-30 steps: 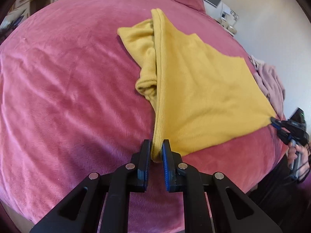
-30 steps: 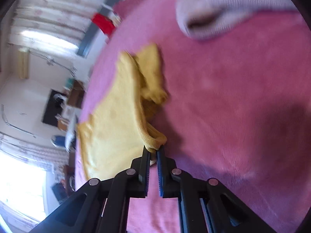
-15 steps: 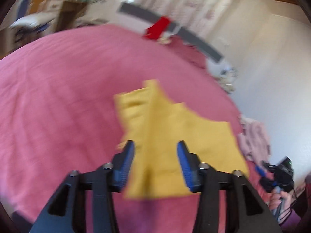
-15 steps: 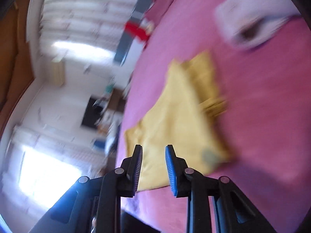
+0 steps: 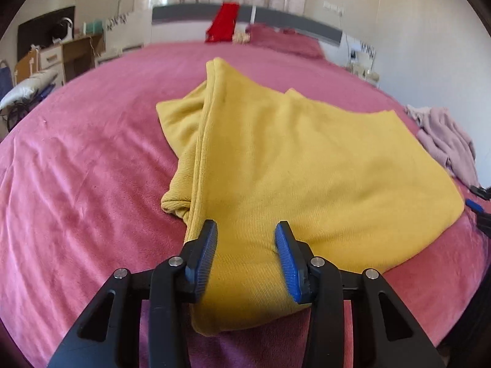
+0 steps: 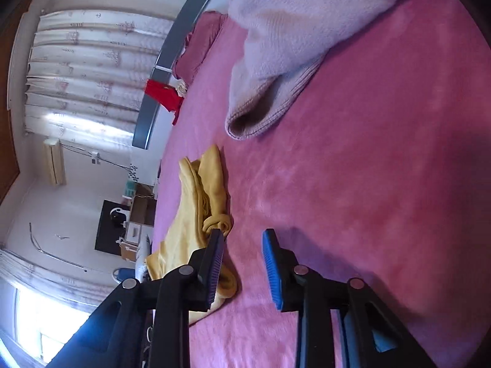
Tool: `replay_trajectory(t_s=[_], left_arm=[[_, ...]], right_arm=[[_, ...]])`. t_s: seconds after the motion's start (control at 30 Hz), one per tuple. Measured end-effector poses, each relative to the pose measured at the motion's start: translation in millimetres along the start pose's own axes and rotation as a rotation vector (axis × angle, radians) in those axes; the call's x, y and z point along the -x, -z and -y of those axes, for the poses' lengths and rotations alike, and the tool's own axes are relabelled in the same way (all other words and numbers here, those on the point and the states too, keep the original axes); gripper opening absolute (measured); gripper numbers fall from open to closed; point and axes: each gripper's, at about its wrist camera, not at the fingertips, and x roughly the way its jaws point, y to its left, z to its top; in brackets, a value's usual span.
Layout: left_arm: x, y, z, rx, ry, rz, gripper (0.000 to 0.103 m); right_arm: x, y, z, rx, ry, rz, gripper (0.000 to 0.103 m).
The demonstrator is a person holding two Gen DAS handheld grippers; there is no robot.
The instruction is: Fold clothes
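A yellow sweater (image 5: 307,165) lies folded on the pink bed cover (image 5: 76,184), a sleeve bunched along its left side. My left gripper (image 5: 245,254) is open, its blue pads either side of the sweater's near edge without pinching it. In the right wrist view the same sweater (image 6: 202,202) lies to the left, and my right gripper (image 6: 242,263) is open and empty, over bare cover just right of the sweater's corner. The right gripper's tip also shows at the right edge of the left wrist view (image 5: 478,205).
A pale pink sweater (image 6: 291,40) lies crumpled at the bed's side, also in the left wrist view (image 5: 445,141). A red garment (image 5: 222,21) hangs by the grey headboard (image 5: 291,21), next to a pink pillow (image 5: 285,41). A desk (image 5: 70,55) stands left of the bed.
Both grippers were shut on the yellow sweater's edge a second ago. Both have opened and let go, and the sweater now lies flat on the bed.
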Motion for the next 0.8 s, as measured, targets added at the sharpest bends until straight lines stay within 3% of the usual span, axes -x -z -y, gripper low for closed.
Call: replay_trajectory(t_s=[0.17, 0.27, 0.3, 0.33, 0.43, 0.47, 0.53, 0.57, 0.63, 0.67, 0.73, 0.8], left_arm=[[-0.2, 1.7, -12.8, 0.055, 0.046, 0.002, 0.043], [1.5, 0.2, -11.4, 0.07, 0.055, 0.001, 0.043], [2.3, -0.4, -9.2, 0.072, 0.056, 0.001, 0.043], [3.2, -0.3, -8.1, 0.07, 0.052, 0.0, 0.043], [8.4, -2.5, -3.9, 0.047, 0.026, -0.016, 0.043], [10.8, -3.9, -2.1, 0.037, 0.014, -0.025, 0.043], [21.4, -12.9, 9.9, 0.002, -0.048, 0.002, 0.043], [28.3, -18.8, 18.2, -0.023, -0.083, 0.038, 0.043], [39.4, -35.6, 35.5, -0.052, -0.056, 0.136, 0.045], [44.8, -44.2, 44.1, -0.065, -0.038, 0.187, 0.054], [33.8, -69.1, 57.5, -0.064, 0.007, 0.198, 0.065], [13.5, -93.5, 64.9, -0.056, 0.035, 0.174, 0.065]], right_arm=[[-41.3, 40.3, -22.7, 0.059, -0.135, -0.175, 0.028], [-82.2, 48.7, -29.0, 0.095, -0.036, -0.267, 0.025], [-87.2, 45.6, -28.7, 0.108, -0.01, -0.252, 0.016], [-84.2, 37.9, -28.0, 0.107, 0.016, -0.176, 0.016], [-52.0, 13.0, -14.1, -0.01, 0.045, -0.007, 0.023], [-43.5, 8.2, -14.6, -0.018, 0.057, 0.011, 0.024], [-31.8, 7.6, -33.8, 0.081, 0.128, 0.03, 0.025], [-25.4, 8.8, -42.9, 0.153, 0.137, 0.031, 0.025], [-32.7, 16.4, -71.4, 0.306, 0.094, 0.0, 0.027], [-38.5, 19.6, -82.5, 0.365, 0.063, -0.024, 0.028], [-81.8, 23.6, -117.0, 0.422, -0.027, -0.125, 0.028], [-130.6, 27.8, -143.4, 0.441, -0.038, -0.209, 0.028]])
